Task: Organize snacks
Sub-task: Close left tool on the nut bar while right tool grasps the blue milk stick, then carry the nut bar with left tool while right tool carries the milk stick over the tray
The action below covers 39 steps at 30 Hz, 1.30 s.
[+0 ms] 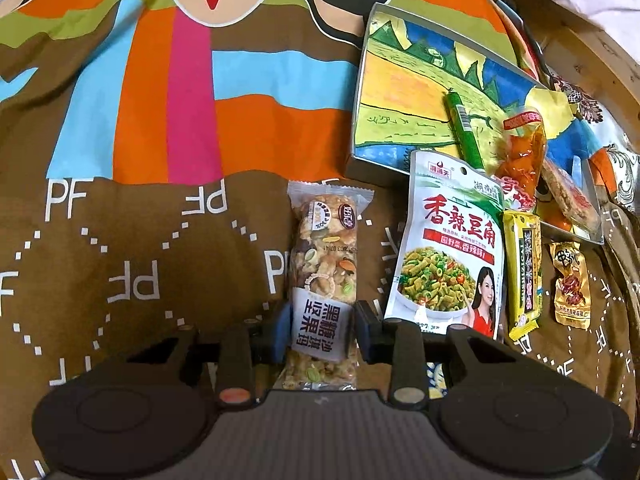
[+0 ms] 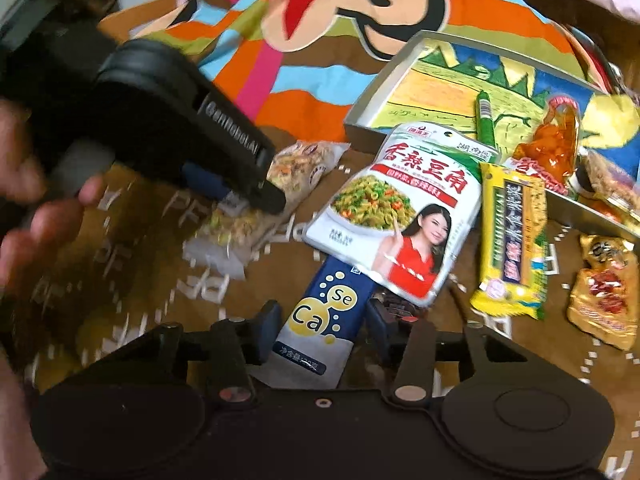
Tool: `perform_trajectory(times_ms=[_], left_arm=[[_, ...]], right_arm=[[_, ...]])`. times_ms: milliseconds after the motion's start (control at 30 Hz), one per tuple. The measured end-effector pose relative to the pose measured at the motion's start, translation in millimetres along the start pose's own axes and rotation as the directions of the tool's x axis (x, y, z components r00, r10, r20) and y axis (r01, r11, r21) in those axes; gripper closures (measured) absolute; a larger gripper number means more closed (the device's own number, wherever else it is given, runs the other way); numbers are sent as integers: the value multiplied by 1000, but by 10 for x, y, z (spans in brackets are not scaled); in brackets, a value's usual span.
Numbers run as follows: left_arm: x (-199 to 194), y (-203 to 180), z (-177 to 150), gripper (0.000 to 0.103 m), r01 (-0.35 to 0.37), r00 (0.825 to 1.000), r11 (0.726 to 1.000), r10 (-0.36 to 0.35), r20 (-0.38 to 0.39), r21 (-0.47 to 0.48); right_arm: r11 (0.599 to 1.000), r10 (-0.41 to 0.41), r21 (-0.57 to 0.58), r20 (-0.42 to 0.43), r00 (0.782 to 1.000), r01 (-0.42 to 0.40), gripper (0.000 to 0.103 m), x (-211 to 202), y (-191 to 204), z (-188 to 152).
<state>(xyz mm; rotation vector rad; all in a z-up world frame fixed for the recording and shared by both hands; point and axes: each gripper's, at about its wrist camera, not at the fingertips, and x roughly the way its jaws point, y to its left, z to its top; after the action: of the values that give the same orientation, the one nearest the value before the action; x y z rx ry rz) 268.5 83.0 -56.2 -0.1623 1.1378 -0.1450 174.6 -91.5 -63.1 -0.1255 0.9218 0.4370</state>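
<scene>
Clearly, left gripper [image 1: 320, 330] clamps a clear-wrapped nut-and-seed bar [image 1: 324, 276].

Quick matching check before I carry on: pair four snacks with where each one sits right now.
Things:
1. nut bar
2. blue packet
3. green stick
4. gold pouch

Places:
A. in the tin tray
B. between the left gripper fingers
C. on the cloth, right of the yellow bar
D. between the right gripper fingers

Pairs: 1-B, 2-D, 3-A, 4-C
</scene>
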Motion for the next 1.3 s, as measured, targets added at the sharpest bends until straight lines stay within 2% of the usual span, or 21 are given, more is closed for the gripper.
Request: perform_trajectory(times_ms=[167, 200, 267, 333, 433, 500, 567, 667, 767, 833, 900, 1000, 1067, 1167, 1300], left_arm=[[-81, -91, -127, 66, 10, 999, 1000, -10, -31, -5], [-105, -125, -179, 66, 17, 999, 1000, -17, -38, -7], [-141, -168, -263, 66, 18, 999, 1000, -18, -39, -3], [-140, -202, -293, 65, 4, 999, 1000, -4, -32, 2], [-89, -215, -291, 62, -14, 999, 1000, 14, -51, -9], [-34, -213, -295, 62, -22, 998, 1000, 21, -59, -7], [-3, -227, -292, 62, -33, 998, 999, 33, -60, 0], [-6, -263, -294, 63, -44, 998, 999, 45, -48, 24], [-50, -244, -308, 64, -25, 999, 1000, 25, -45, 12], [-116, -205, -344, 64, 10, 999, 999, -11, -41, -33], [-215, -187, -385, 64, 46, 999, 997, -47, -22, -64], [-391, -205, -434, 64, 47, 999, 996, -45, 31, -72], [-499, -211, -447, 64, 46, 996, 996, -41, 75, -74], [-614, -226, -449, 64, 37, 991, 997, -28, 132, -67], [-686, -260, -410, 64, 48, 982, 997, -36, 185, -61]], right_arm=[[990, -3, -139, -64, 998, -6, 60, -209, -44, -201], [990, -8, -140, -68, 998, -1, 60, -228, -69, -236], [995, -8, -101, -55, 998, 2, 51, -210, -128, -245], [999, 9, -33, -26, 1000, -9, 45, -151, -183, -197], [999, -8, -37, 20, 1000, 9, 44, -65, -140, -125], [998, -23, -65, 26, 999, 25, 49, -41, -103, -130], [996, -32, -79, 25, 999, 34, 65, -65, -102, -167], [998, -6, -66, 12, 1000, 6, 69, -115, -136, -228], [992, -20, -122, 22, 1000, 23, 72, -221, -80, -319], [980, -44, -192, 42, 998, 51, 72, -326, -16, -403], [947, -85, -304, 79, 993, 105, 73, -441, 84, -514], [899, -122, -406, 128, 984, 164, 73, -578, 183, -641], [873, -142, -444, 166, 976, 202, 73, -664, 214, -697], [830, -172, -482, 257, 951, 280, 73, -806, 231, -744], [828, -189, -451, 336, 923, 334, 73, -929, 158, -702]])
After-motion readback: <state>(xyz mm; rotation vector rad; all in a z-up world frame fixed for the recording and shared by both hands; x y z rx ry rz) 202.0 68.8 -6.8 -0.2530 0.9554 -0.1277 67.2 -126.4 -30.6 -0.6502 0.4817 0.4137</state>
